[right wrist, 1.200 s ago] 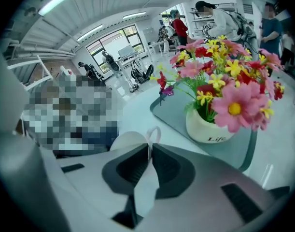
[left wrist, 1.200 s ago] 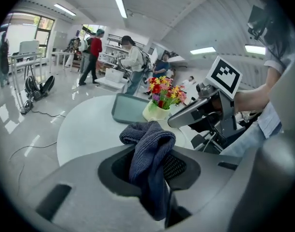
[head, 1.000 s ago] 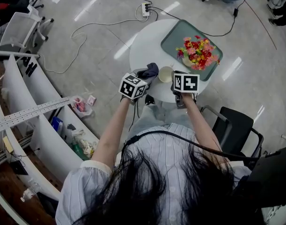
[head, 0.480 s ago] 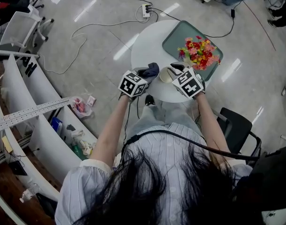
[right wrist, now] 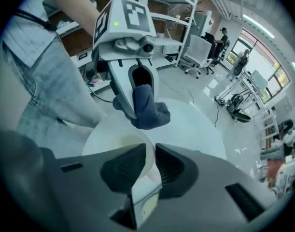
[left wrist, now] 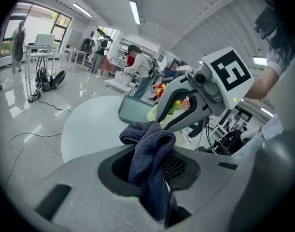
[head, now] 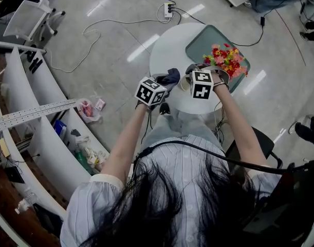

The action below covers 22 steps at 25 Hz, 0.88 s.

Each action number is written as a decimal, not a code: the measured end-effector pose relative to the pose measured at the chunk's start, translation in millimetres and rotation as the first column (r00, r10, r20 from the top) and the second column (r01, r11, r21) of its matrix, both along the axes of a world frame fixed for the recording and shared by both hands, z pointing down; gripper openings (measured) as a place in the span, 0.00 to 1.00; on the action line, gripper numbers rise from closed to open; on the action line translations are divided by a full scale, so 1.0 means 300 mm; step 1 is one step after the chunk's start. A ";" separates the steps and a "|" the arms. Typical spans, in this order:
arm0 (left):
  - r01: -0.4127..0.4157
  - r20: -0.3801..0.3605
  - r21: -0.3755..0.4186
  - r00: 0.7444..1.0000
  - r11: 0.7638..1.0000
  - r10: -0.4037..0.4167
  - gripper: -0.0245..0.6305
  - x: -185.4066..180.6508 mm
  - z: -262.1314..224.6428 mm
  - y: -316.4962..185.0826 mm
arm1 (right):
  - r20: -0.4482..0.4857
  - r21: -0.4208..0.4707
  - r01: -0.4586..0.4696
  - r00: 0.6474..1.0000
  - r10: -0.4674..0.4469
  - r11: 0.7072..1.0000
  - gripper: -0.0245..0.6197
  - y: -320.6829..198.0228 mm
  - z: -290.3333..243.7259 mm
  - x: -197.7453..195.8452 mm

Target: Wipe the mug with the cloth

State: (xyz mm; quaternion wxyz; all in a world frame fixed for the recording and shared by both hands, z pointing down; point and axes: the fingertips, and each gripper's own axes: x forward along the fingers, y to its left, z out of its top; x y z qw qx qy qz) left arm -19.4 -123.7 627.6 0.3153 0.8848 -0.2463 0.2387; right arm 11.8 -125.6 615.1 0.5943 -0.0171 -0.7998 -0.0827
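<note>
A person is clamping the right gripper [right wrist: 149, 166] onto the wall of a cream mug [right wrist: 124, 139] over the near edge of a round white table [head: 167, 50], while the left gripper [head: 161, 84] is pinching a bunched dark-blue cloth [left wrist: 148, 151] just beside it. A clean wipe probably means steadying the mug, pressing the cloth's loose folds against its wall and sweeping round without jarring the rim grip.

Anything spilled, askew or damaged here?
Nothing stands out. The left gripper is shut on the dark cloth, the right gripper is shut on the mug wall, and the flowers lie on the tray. No spill shows.
</note>
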 end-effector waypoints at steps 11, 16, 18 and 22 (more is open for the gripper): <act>0.001 -0.006 -0.012 1.000 1.000 -0.001 0.21 0.016 0.006 -0.036 | 0.013 -0.062 -0.141 0.990 0.142 0.988 0.12 -0.038 0.030 -0.006; 0.005 -0.012 -0.017 1.000 1.000 -0.005 0.21 0.027 0.008 -0.037 | 0.031 -0.108 -0.291 0.955 0.296 0.951 0.12 -0.028 0.036 0.022; 0.019 -0.019 -0.021 1.000 1.000 -0.020 0.21 0.029 0.010 -0.043 | 0.045 -0.131 -0.351 0.932 0.360 0.927 0.12 -0.029 0.033 0.028; 0.045 -0.035 -0.029 0.998 0.999 -0.046 0.21 0.032 0.008 -0.050 | 0.058 -0.142 -0.465 0.878 0.476 0.874 0.12 -0.034 0.033 0.052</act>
